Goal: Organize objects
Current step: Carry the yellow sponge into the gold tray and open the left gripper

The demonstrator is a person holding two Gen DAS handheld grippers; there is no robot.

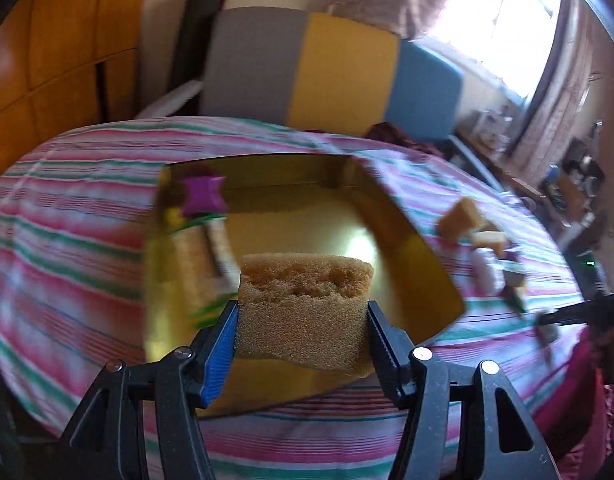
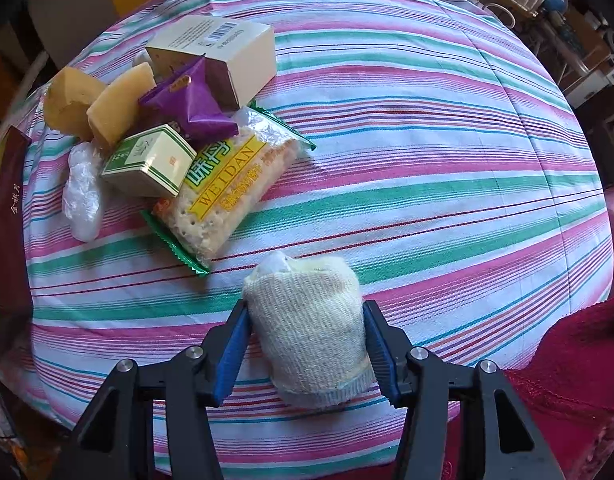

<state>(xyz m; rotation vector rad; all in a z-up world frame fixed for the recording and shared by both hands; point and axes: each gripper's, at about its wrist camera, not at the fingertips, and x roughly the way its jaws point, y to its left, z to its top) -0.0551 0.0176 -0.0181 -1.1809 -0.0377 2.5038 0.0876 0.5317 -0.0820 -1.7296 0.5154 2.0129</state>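
My left gripper (image 1: 303, 320) is shut on a tan sponge block (image 1: 305, 304) and holds it over the near part of a gold box (image 1: 411, 248) on the striped cloth. A purple packet (image 1: 203, 196) lies in the box's far left corner. My right gripper (image 2: 305, 340) is shut on a rolled white knit cloth (image 2: 311, 328), just above the striped cloth. A pile sits at the far left in the right wrist view: two yellow sponges (image 2: 95, 104), a purple packet (image 2: 191, 104), a small green-edged box (image 2: 151, 160), a cracker pack (image 2: 227, 180) and a cream carton (image 2: 227, 52).
A dark red box lid (image 2: 9, 208) stands at the left edge of the right wrist view. A clear plastic wrap (image 2: 81, 192) lies beside the pile. A grey, yellow and blue headboard (image 1: 327, 68) stands behind the bed. A red garment (image 2: 567, 360) lies at the near right.
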